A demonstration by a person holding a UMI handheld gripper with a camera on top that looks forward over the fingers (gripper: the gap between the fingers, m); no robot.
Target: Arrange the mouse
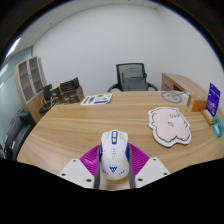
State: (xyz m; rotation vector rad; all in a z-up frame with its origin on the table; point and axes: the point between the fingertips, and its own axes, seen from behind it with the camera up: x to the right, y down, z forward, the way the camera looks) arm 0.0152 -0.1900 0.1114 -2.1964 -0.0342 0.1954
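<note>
A white mouse (114, 155) with blue and yellow marks sits between my two fingers, its back end toward me. The magenta pads (91, 159) press on both of its sides. My gripper (113, 164) is shut on the mouse and holds it over the near part of the wooden table (90, 125). A pale, irregularly shaped mouse mat (171, 124) with a pink edge lies on the table beyond my fingers, to the right.
A flat printed sheet (97, 99) lies at the table's far side. A round white object (174, 97) and a purple box (213, 97) stand at the far right. A black office chair (132, 76) stands behind the table. Shelves (30, 78) line the left wall.
</note>
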